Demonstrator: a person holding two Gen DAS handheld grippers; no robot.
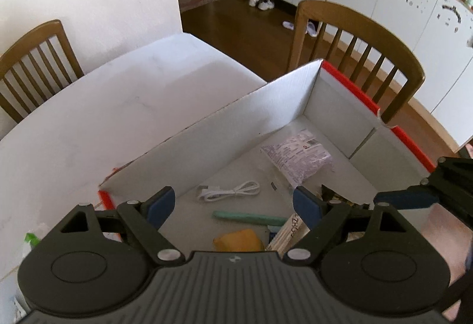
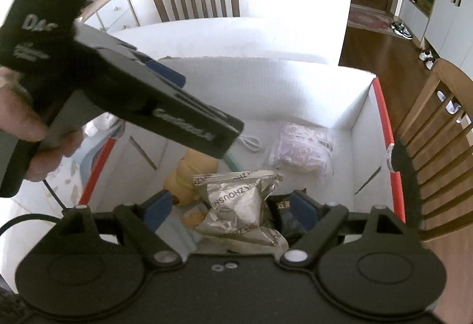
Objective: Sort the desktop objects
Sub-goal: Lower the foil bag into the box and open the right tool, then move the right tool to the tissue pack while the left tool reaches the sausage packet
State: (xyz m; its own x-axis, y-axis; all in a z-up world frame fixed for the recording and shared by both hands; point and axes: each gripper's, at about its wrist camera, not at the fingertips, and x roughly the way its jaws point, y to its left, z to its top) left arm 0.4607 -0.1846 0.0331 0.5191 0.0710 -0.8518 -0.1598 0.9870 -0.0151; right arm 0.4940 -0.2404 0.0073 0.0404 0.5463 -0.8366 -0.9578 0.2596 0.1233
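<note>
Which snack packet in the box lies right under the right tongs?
The silver foil packet, between the open right tongs; the pale pink one lies farther back.

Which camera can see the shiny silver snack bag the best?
The right wrist view. The silver snack bag sits big and near, right in front of the open right tool, crinkles and printed letters plain. The left wrist view shows only a white strip of it behind the left tool's pad.
</note>
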